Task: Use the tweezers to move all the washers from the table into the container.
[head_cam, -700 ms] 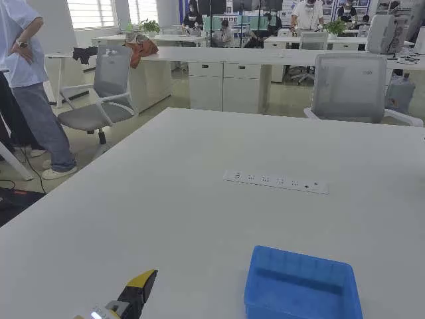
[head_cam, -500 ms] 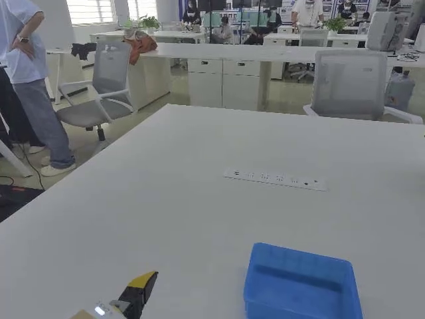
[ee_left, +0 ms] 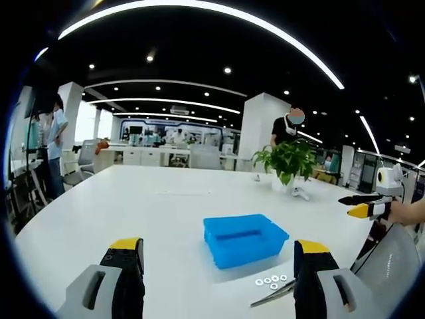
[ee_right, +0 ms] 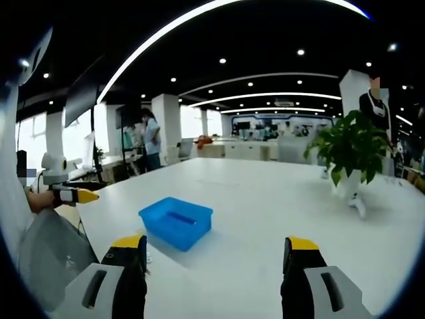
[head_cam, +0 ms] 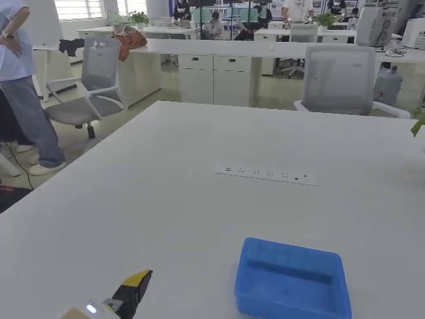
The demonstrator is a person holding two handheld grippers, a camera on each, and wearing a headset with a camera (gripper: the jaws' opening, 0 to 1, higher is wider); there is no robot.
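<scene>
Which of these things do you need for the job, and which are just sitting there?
For the job:
blue plastic container
small round metal washers
thin metal tweezers

Just lying about:
green potted plant
white power strip
grey mesh office chair

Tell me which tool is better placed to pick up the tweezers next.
Probably the left tool: open, with the tweezers and washers lying just ahead beside its right jaw. The right tool is held farther off.
</scene>
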